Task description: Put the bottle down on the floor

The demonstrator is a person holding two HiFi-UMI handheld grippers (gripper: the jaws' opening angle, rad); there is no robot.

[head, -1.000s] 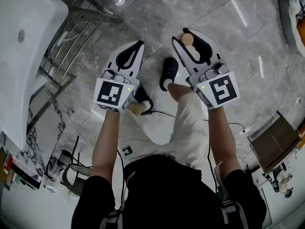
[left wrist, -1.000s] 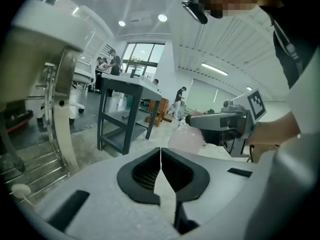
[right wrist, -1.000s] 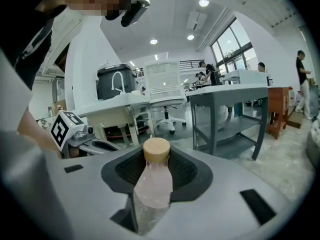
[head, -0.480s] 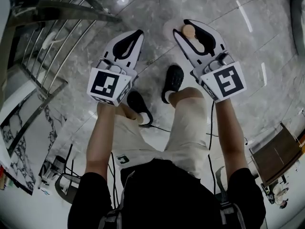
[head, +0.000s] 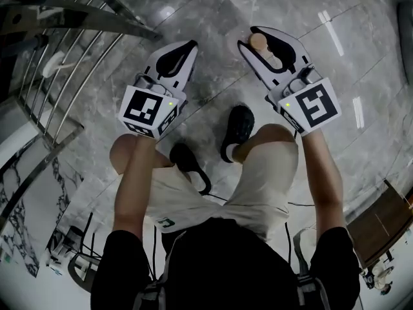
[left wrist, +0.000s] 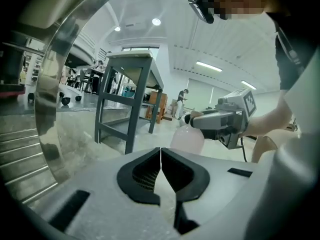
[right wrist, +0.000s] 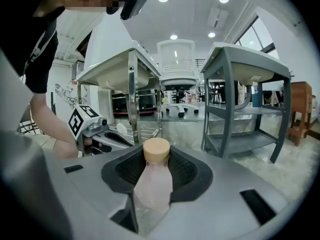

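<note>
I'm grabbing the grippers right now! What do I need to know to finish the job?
The left gripper has its jaws together, with nothing in them.
The right gripper has its jaws clamped near the neck of the pale pink bottle, which is about upright with its tan cap on top.
Done: the bottle is picked up and held out past the knees, above the grey floor.
Left: lower it, stand it on the floor, open the jaws and pull back.
</note>
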